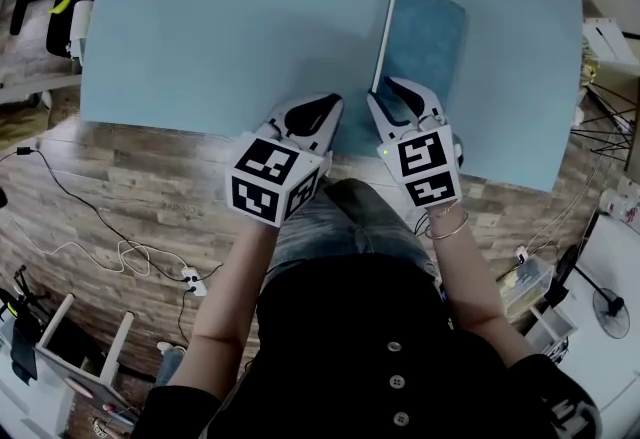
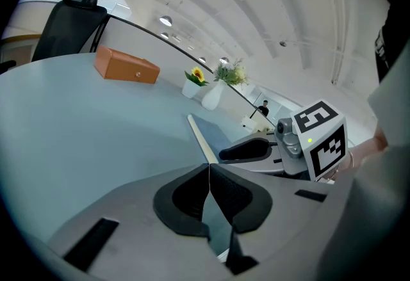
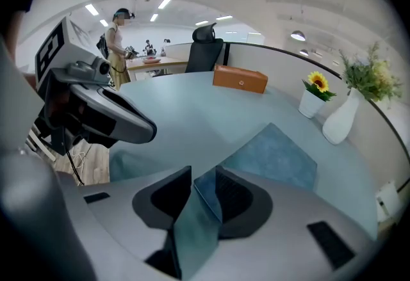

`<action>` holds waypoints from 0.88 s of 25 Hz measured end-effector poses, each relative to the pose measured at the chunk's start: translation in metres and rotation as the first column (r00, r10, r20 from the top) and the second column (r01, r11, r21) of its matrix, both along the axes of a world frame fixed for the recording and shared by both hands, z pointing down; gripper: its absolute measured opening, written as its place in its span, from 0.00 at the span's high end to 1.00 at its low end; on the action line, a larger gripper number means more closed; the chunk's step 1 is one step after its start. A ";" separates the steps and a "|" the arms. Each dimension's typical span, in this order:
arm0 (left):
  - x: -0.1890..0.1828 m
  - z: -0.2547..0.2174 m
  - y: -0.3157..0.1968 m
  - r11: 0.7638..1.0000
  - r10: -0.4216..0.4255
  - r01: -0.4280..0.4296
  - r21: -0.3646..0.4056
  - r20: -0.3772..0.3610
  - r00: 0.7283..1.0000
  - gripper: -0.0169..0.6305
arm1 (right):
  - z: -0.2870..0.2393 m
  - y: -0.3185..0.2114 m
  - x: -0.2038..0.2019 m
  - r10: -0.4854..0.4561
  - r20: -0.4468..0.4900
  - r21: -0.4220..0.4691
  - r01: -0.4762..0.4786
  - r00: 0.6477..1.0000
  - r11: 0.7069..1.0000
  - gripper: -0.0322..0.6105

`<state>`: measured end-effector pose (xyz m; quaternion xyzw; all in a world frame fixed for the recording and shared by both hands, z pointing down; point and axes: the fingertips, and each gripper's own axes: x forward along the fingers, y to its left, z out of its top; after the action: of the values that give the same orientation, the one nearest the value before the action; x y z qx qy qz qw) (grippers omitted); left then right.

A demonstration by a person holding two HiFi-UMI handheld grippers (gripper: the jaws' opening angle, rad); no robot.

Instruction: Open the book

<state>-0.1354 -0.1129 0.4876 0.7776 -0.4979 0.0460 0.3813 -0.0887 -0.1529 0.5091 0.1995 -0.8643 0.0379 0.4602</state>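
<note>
A blue book [image 1: 423,35] lies on the light blue table [image 1: 220,17], its pale page edge [image 1: 384,32] facing left. My right gripper [image 1: 400,95] is at the book's near end, shut on the near corner of the blue cover [image 3: 200,209]. The rest of the cover [image 3: 274,155] stretches away beyond the jaws. My left gripper [image 1: 318,115] sits just left of it over the table's near edge, shut, pads touching with nothing between them [image 2: 209,174]. From the left gripper view, the page edge [image 2: 200,139] and the right gripper [image 2: 246,150] are to the right.
An orange box [image 3: 240,79] stands at the table's far side. A potted sunflower [image 3: 314,97] and a white vase [image 3: 341,116] stand beyond the book. A black office chair [image 3: 204,49] is behind the table. A person [image 3: 118,40] stands far off.
</note>
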 end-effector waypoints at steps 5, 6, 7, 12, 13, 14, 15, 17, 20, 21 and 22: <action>-0.003 0.002 -0.003 1.000 -0.008 0.008 0.002 -0.006 1.000 0.95 | 0.010 0.001 0.002 -0.033 -0.056 0.040 0.035 0.998 0.999 0.77; -0.003 0.002 -0.004 1.000 -0.008 0.008 0.002 -0.007 1.000 0.95 | 0.012 0.001 0.003 -0.035 -0.065 0.046 0.038 0.997 0.998 0.78; -0.004 0.002 -0.004 1.000 -0.009 0.009 0.002 -0.010 1.000 0.95 | 0.013 0.002 0.003 -0.035 -0.073 0.049 0.039 0.997 0.998 0.79; -0.003 0.000 -0.005 1.000 -0.004 0.004 0.008 -0.017 1.000 0.95 | 0.018 0.001 0.003 -0.038 -0.096 0.067 0.044 0.995 0.997 0.79; -0.003 0.000 -0.005 1.000 -0.002 0.003 0.009 -0.018 1.000 0.95 | 0.018 0.001 0.003 -0.038 -0.100 0.072 0.045 0.994 0.996 0.79; -0.002 0.000 -0.005 1.000 -0.001 0.001 0.009 -0.019 1.000 0.95 | 0.019 0.001 0.003 -0.035 -0.102 0.076 0.042 0.994 0.996 0.79; -0.002 0.000 -0.004 1.000 0.000 0.000 0.008 -0.020 1.000 0.95 | 0.019 0.001 0.003 -0.029 -0.103 0.078 0.037 0.994 0.996 0.79; -0.003 0.001 -0.003 1.000 0.001 0.000 0.008 -0.020 1.000 0.95 | 0.020 0.001 0.002 -0.023 -0.106 0.082 0.032 0.994 0.996 0.80; -0.005 0.001 -0.004 1.000 -0.005 0.005 0.006 -0.018 1.000 0.95 | 0.021 0.001 0.003 -0.031 -0.116 0.094 0.042 0.993 0.995 0.79; -0.006 0.001 -0.004 1.000 -0.007 0.008 0.006 -0.017 1.000 0.95 | 0.021 0.001 0.003 -0.034 -0.116 0.100 0.046 0.993 0.994 0.79; -0.006 0.001 -0.005 1.000 -0.009 0.009 0.006 -0.016 1.000 0.95 | 0.021 0.001 0.003 -0.037 -0.111 0.107 0.049 0.993 0.993 0.79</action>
<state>-0.1418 -0.1175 0.4886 0.7769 -0.4982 0.0366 0.3832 -0.0859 -0.1524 0.5300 0.2075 -0.8429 -0.0305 0.4955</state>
